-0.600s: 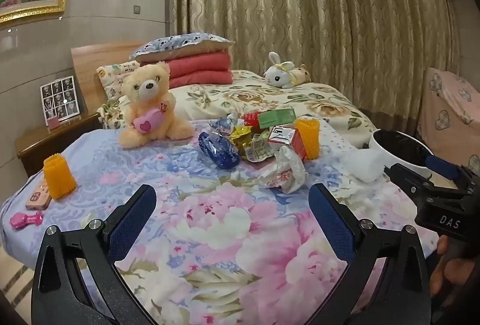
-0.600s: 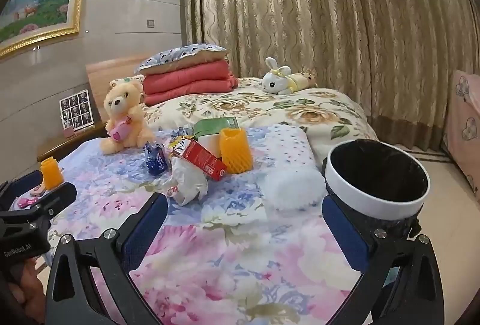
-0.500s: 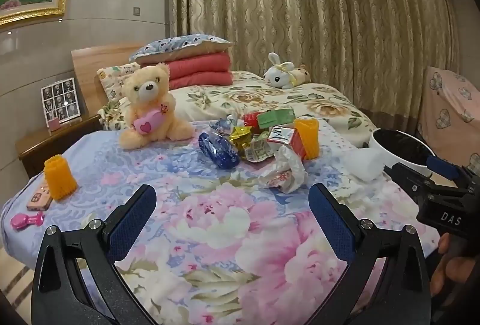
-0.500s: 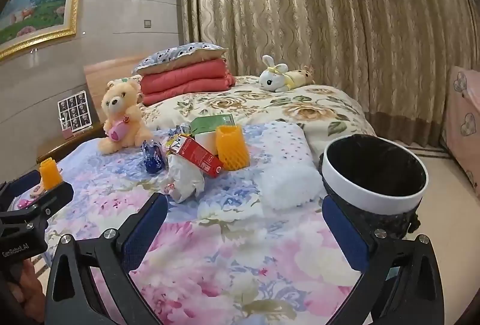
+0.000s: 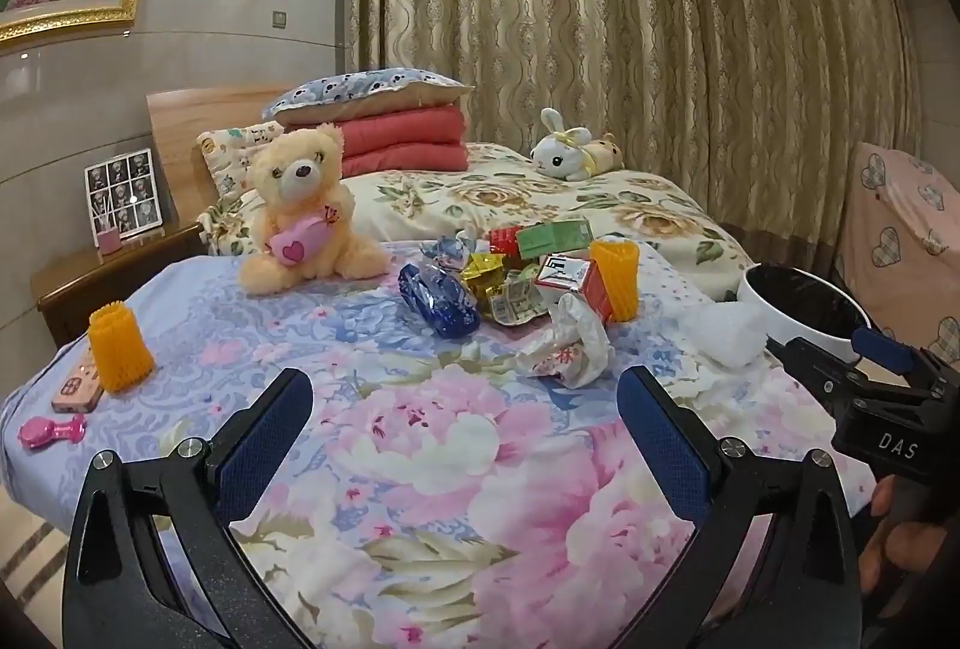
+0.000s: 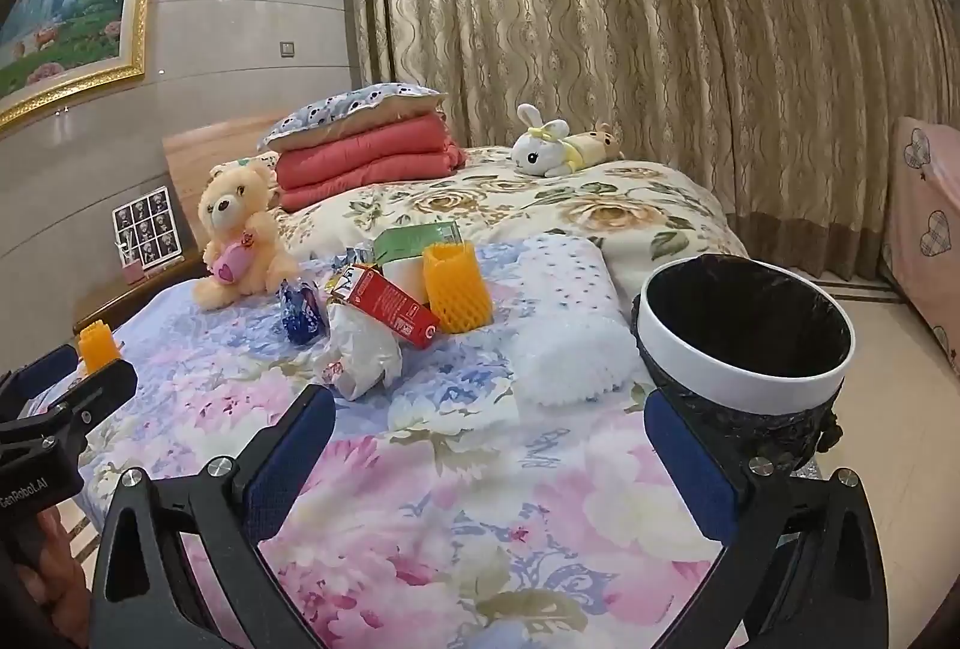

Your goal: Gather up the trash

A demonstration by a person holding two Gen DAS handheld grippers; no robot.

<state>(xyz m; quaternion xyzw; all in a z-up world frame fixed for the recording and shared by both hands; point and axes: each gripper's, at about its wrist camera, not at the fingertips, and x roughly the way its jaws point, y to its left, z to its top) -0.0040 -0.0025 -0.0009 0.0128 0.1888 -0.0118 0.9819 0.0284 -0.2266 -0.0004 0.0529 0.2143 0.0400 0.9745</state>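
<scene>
The left tool (image 5: 465,412) stands spread wide, grasping nothing, above the floral bedspread (image 5: 420,445). The right tool (image 6: 489,424) is likewise released and empty, with the bin (image 6: 744,385) just beside its right finger.

The trash pile (image 5: 516,283) lies ahead of both tools, mid-bed, well apart from either. Contents:
- Crumpled white bag (image 6: 363,349), nearest. Judged light and limp; pinch a raised fold, as a flat grip would likely slip.
- Red carton (image 6: 393,304), tilted against the bag. Judged stiff and probably empty; take it across its narrow faces. It carries white print, too small to read.
- Blue foil wrapper (image 5: 441,298) and gold foil (image 5: 486,268). Judged slick and crushable.
- Orange foam net (image 6: 456,286), upright. Soft and springy; it should compress under the fingers.
- White foam sheet (image 6: 570,355), closest to the bin.

The teddy bear (image 5: 303,211) sits behind the pile and is not trash.

Legible markings: "DAS" on the right tool body in the left view; "GenRobot.AI" on the left tool body in the right view.
</scene>
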